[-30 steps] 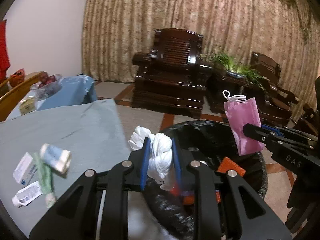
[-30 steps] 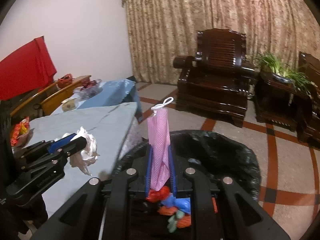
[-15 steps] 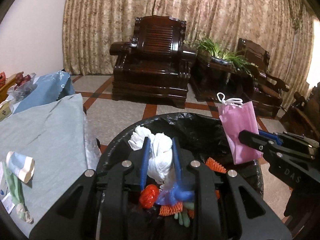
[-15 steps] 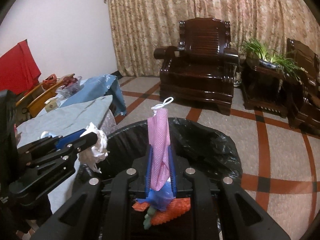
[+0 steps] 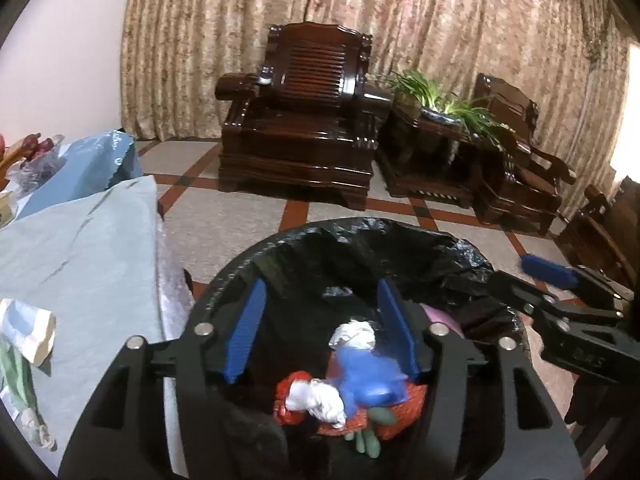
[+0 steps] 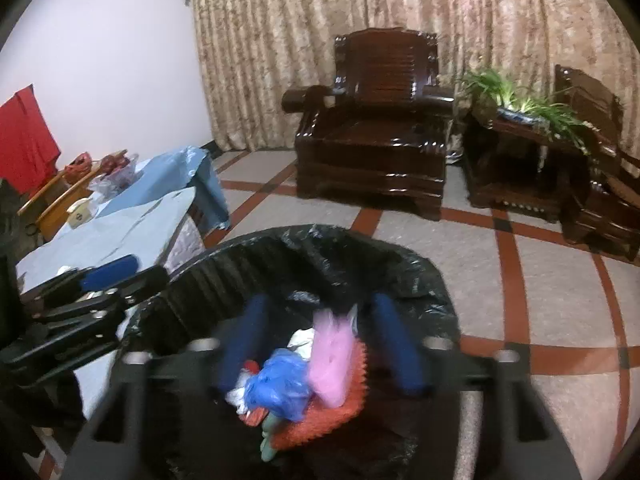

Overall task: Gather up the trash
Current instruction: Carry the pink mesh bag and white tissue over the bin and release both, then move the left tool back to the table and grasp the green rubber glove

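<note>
Left wrist view: the left tool [image 5: 320,324] hangs over a black-lined trash bin [image 5: 360,236], its blue pads having just spread apart, with nothing gripped between them. Below lies a crumpled white tissue [image 5: 354,334] — loose on the heap of trash, beside a blue plastic bag [image 5: 368,376] and an orange spiky item [image 5: 400,416]. To the left, a bench [image 5: 80,248] draped in pale blue cloth carries a few more wrappers [image 5: 28,330] near its edge.

Right wrist view: the right tool [image 6: 320,340] also hangs over the bin, its jaws just opened wide and blurred. A pink mesh bag [image 6: 330,364] sits between them but free of the pads, resting on the heap. Dark wooden armchairs [image 6: 376,128] stand before a patterned curtain [image 6: 400,8].
</note>
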`<state>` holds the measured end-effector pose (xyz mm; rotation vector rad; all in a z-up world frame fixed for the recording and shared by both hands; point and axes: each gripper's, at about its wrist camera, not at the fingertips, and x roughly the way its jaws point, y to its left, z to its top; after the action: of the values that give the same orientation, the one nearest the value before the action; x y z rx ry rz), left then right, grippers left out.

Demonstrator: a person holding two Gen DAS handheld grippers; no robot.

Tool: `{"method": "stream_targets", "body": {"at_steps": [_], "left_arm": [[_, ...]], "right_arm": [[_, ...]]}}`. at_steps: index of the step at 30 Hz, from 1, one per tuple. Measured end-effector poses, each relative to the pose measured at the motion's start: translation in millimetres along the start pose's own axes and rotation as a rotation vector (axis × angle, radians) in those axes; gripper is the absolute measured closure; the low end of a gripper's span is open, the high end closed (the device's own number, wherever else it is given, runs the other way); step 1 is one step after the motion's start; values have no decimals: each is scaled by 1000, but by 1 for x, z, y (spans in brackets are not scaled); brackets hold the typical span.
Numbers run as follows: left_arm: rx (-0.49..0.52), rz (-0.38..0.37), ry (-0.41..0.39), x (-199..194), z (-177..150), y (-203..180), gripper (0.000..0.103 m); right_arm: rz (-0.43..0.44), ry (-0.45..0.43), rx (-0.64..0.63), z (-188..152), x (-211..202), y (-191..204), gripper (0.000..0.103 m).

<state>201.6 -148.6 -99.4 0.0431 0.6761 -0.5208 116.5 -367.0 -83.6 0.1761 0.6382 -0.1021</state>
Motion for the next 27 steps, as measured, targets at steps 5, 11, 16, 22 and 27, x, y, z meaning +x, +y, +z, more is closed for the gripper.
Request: {"method": "stream_targets", "body": {"at_steps": [5, 11, 16, 22, 27], "left_arm": [[-24, 45, -35, -22, 2, 16, 24], [-67, 111, -83, -61, 0, 42, 17], [-102, 164, -90, -85, -6, 64, 15], [-137, 251, -87, -115, -26, 100, 14], [-157, 334, -83, -137, -43, 128, 14]], "right_arm": [[22, -33, 38, 4, -10, 2, 6], [59, -53, 32, 10, -18, 22, 6], [93, -54, -2, 9, -21, 49, 6], [136, -37, -52, 5, -19, 87, 6], [179, -26, -90, 0, -17, 119, 6]]}}
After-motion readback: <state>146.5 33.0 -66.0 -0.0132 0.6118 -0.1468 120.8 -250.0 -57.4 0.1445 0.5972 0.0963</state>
